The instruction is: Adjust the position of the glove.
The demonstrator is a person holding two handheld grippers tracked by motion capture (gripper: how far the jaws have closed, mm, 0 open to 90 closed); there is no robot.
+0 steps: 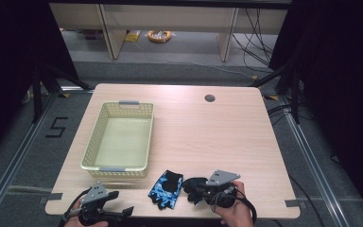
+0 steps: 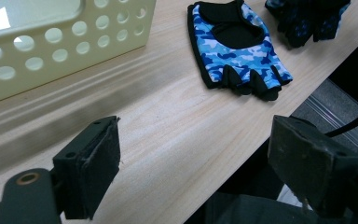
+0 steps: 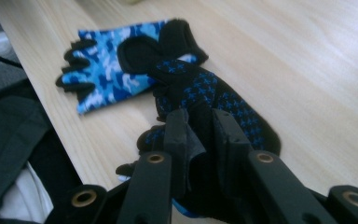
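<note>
A pale wooden table [image 1: 203, 137] with a round cable hole near its far edge is carrying everything. On its left half a cream perforated plastic basket [image 1: 119, 137] with grey handles is sitting empty, its long side running away from the person.

Near the front edge, a fingerless glove in blue camouflage fabric with black trim [image 1: 166, 189] is lying flat, back side up, just right of the basket's near corner. Touching its right edge, a second fingerless glove, black with small blue crosses on the palm [image 3: 205, 93], is lying partly crumpled.

The right gripper [image 3: 200, 135] is pinching this black glove: its jaws are standing close together with a fold of the fabric between them, near the glove's finger end. The left gripper [image 2: 193, 168] is hanging over the front left corner of the table, its jaws standing wide apart with nothing between them, pointing toward the camouflage glove.

Judging by the layout, the work in hand is lifting the black glove to drop it in the basket. To do it well, the right gripper should be keeping its squeeze firm, since only a thin fold seems caught, and rising straight before travelling left, so the dangling cuff is clearing the camouflage glove rather than dragging it. Carrying it high over the basket's near wall before letting go would keep it from snagging on the rim.
</note>
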